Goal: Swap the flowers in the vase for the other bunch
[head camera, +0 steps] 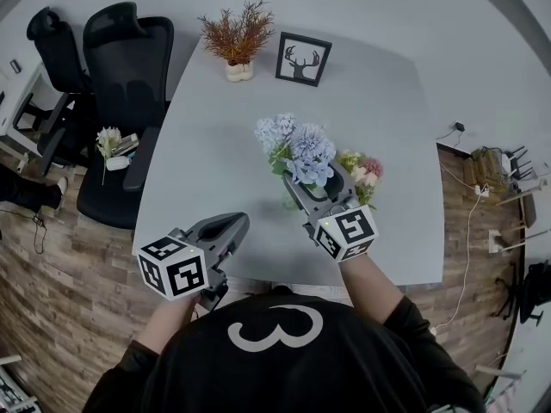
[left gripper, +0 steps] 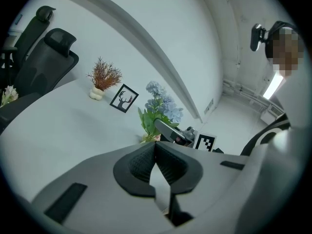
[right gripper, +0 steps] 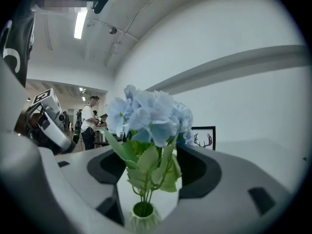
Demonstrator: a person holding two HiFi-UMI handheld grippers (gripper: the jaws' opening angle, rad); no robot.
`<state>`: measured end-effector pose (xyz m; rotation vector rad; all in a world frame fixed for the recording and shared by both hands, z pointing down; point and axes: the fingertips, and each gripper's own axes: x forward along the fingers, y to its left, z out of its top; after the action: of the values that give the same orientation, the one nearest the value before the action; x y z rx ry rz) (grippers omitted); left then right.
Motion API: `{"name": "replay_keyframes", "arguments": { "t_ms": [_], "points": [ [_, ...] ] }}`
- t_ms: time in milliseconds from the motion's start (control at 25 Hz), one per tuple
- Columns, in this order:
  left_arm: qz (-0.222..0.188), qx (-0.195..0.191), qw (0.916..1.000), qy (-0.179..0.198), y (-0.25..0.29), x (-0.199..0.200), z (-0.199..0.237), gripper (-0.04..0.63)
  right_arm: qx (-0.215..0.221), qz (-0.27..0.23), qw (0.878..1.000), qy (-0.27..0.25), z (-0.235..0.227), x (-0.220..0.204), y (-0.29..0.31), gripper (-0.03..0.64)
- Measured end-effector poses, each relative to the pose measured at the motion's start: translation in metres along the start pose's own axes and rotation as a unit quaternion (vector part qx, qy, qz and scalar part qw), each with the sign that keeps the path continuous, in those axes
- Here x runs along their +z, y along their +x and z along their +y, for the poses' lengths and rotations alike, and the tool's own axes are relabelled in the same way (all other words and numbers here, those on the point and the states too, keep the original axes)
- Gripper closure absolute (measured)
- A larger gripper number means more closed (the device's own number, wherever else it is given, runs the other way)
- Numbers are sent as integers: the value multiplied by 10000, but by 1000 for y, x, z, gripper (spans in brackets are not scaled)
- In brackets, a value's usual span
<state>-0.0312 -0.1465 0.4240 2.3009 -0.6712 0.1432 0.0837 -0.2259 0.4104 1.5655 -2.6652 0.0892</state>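
Standing at the far left, two black chairs (head camera: 120, 76) crowd the edge of the grey tabletop (head camera: 215, 144), and a white sprig (head camera: 108, 140) lies on the seat of the nearer one. On the near left, the left claw (left gripper: 155, 149) hangs over the tabletop's near edge, well apart from everything on it. Its pads are pressed together at the tips, with nothing between them.

Far across the tabletop, a dried plant (head camera: 237, 33) with rust-red fronds sits in a small white pot. Just right of it a black-framed deer picture (head camera: 303, 59) stands upright.

Toward the middle, the blue flowers (head camera: 301, 149) stand upright in the vase (right gripper: 143, 219), a pale ribbed one whose mouth shows only in the right gripper view. Their green stems drop straight into that mouth, and the leaves spread just above it.

The right claw (right gripper: 151, 161) reaches in from the near side. Its jaws are spread to either side of the stems and leaves, and the pads stay clear of them. Whether a leaf brushes a pad cannot be told.

Just right of that claw, the pink bunch (head camera: 363, 170) lies on the tabletop, its heads near the blue ones but outside the vase.
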Motion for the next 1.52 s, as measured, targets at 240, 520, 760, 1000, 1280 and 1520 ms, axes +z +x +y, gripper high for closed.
{"name": "replay_keyframes", "arguments": {
  "t_ms": [240,520,760,1000,1280,1520],
  "points": [
    [-34,-142,9999,86,-6,4,-8,584,-36,116,9999,-116,3,7,-10,276],
    [-50,-335,9993,180,-18,2,-15,586,-225,464,9975,-483,14,5,-28,239],
    [-11,-544,9980,334,-25,1,-29,586,-445,468,9971,-411,20,12,-52,238],
    [45,-784,9957,485,-40,-1,-41,584,-373,146,9988,-274,47,38,-79,238],
    [49,-997,9916,828,-56,0,-61,585,232,-363,9987,276,94,80,-117,339],
    [5,-1447,9807,1314,-78,4,-105,584,418,-598,9936,865,124,100,-152,607]
  ]
}}
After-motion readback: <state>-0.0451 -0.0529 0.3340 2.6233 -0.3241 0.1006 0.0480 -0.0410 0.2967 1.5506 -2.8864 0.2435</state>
